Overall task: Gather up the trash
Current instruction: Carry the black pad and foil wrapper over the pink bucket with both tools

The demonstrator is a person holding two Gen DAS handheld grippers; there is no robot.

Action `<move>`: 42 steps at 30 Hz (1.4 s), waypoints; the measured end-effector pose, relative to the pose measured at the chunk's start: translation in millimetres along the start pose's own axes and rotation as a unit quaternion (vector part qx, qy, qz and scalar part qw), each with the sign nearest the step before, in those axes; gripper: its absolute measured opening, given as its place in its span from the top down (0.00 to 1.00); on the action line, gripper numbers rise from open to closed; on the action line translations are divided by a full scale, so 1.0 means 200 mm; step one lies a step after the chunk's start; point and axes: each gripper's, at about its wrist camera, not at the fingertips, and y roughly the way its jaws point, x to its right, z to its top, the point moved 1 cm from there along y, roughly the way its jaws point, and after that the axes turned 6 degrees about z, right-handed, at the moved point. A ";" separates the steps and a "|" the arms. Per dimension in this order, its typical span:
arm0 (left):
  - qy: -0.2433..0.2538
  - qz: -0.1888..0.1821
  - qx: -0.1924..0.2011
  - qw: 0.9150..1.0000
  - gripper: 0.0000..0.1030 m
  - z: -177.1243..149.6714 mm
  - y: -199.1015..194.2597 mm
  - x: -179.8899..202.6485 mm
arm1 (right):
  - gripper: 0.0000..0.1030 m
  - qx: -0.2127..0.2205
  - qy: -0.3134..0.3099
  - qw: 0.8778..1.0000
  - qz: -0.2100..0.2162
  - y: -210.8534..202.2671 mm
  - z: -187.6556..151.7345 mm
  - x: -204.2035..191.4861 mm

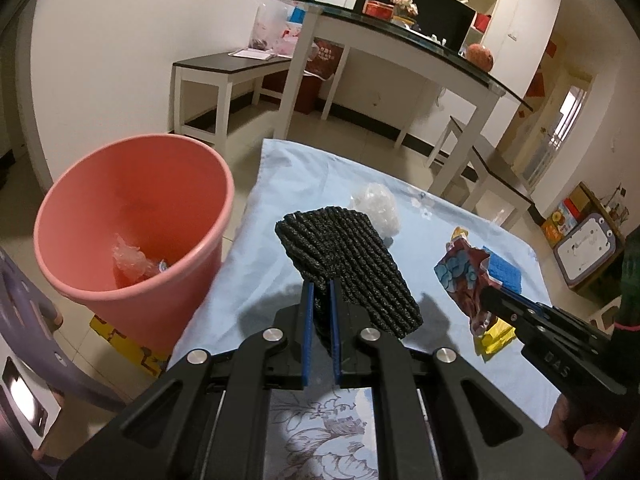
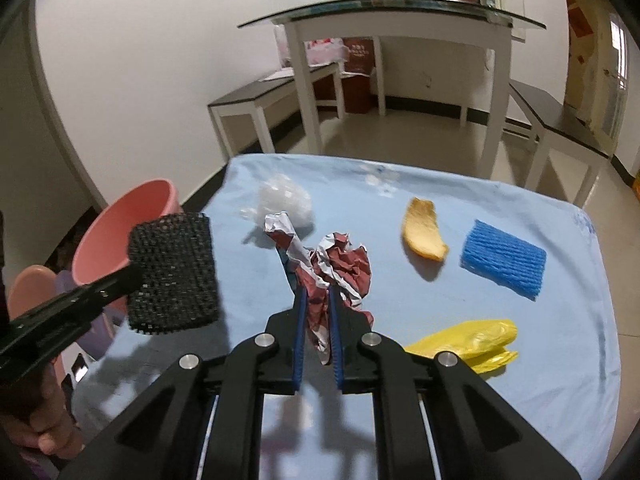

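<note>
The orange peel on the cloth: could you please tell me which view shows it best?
The right wrist view: the orange peel lies whole and unobstructed on the blue cloth. The left wrist view shows no more than a yellowish sliver behind the crumpled wrapper.

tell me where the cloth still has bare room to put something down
Bare cloth runs along the far edge beyond the peel and blue foam net, and down the right edge beside the yellow bag. The near strip under the grippers is also free. It is crowded mid-table, around the clear plastic wad and the crumpled wrapper.
</note>
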 end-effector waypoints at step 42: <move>-0.091 0.142 0.080 0.982 0.93 0.16 -0.17 -0.68 | 0.90 0.004 -0.068 0.983 0.172 0.33 0.29 -0.83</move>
